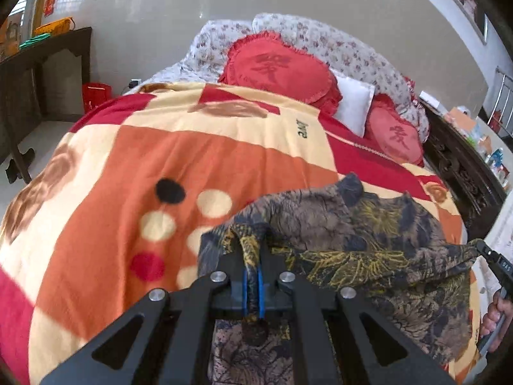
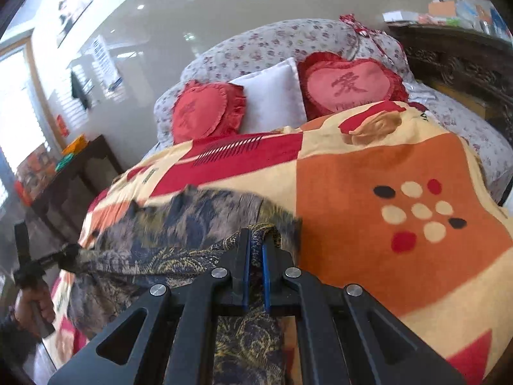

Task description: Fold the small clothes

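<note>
A dark patterned garment (image 1: 368, 234) in blue, brown and gold lies partly on the blanket-covered bed (image 1: 192, 166). My left gripper (image 1: 255, 250) is shut on one edge of the garment. My right gripper (image 2: 256, 240) is shut on another edge of the same garment (image 2: 179, 224), and it also shows at the right of the left wrist view (image 1: 481, 247). The cloth is stretched between the two grippers and lifted a little off the bed (image 2: 368, 173). The left gripper shows at the far left of the right wrist view (image 2: 69, 253).
Two red heart cushions (image 1: 279, 67) (image 1: 396, 134), a white pillow (image 1: 354, 104) and floral bedding (image 1: 346, 48) lie at the head of the bed. A dark wooden side table (image 1: 38, 64) stands to the left, a carved dark cabinet (image 1: 461, 166) to the right.
</note>
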Motion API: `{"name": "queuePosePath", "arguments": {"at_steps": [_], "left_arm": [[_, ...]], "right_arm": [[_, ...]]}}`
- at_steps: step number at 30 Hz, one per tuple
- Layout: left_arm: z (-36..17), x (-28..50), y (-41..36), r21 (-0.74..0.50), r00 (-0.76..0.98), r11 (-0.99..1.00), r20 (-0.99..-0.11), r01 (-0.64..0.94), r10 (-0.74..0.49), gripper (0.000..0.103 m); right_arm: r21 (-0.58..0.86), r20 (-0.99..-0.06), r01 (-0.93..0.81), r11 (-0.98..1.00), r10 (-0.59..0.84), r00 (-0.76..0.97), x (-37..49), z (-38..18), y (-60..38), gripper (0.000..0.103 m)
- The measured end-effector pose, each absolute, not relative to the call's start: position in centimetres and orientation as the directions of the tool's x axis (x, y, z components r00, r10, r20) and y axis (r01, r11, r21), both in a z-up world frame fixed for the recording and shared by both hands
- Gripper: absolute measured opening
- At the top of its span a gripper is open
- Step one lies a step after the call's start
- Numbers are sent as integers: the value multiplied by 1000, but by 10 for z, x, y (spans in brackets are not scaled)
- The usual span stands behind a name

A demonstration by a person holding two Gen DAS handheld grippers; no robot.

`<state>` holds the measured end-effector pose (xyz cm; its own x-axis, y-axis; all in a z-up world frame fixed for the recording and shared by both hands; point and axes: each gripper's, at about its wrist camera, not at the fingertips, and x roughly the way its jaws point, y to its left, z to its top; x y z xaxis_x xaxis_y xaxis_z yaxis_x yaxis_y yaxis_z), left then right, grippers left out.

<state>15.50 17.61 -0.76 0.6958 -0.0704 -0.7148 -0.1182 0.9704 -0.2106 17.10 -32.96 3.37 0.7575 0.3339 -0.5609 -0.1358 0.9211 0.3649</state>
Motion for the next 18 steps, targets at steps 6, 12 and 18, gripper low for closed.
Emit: {"name": "queuePosePath", "arguments": {"at_steps": [6, 12, 18], "left_arm": [[-37, 192, 183, -141, 605, 976, -796, -164, -13, 44], [-13, 180, 220, -208, 667, 951, -745, -228, -3, 60], [12, 133, 182, -182, 750, 980, -658, -76, -64, 59]], "right_arm": [[482, -630, -50, 875, 386, 674, 212, 2, -336, 0], [633, -557, 31, 774, 428, 712, 214, 1, -367, 0], [440, -519, -64, 896, 312, 796, 170, 44, -347, 0]]}}
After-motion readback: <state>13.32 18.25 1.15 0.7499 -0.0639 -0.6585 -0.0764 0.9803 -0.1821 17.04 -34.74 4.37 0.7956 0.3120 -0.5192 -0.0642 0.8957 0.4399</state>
